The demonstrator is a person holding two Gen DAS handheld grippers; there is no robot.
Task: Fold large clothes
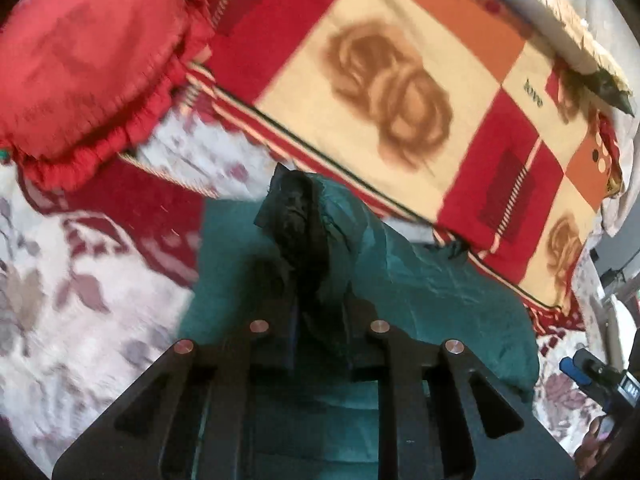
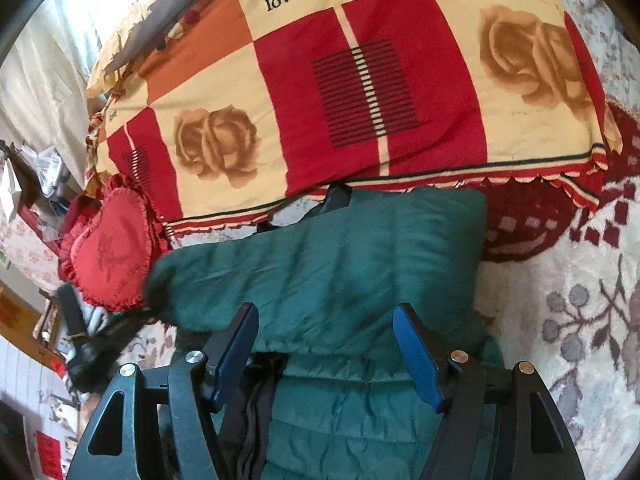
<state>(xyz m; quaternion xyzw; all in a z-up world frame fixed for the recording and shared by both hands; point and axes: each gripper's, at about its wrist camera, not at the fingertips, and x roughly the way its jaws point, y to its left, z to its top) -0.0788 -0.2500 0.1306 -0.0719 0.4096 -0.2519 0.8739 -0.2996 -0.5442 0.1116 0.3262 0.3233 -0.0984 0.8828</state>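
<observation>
Left wrist view, your left gripper (image 1: pixel 310 280) pinched green jacket (image 2: pixel 340 248) fabric, right gripper (image 2: pixel 326 344) gaped wide over it.

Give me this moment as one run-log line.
left gripper: shut on green jacket, dark lining bunched between fingers | right gripper: open over jacket | jacket: on bed beside patterned quilt | fold: unfinished

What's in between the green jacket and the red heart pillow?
Right wrist view: nothing. The green jacket edge meets the red heart pillow, with no gap visible.
</observation>
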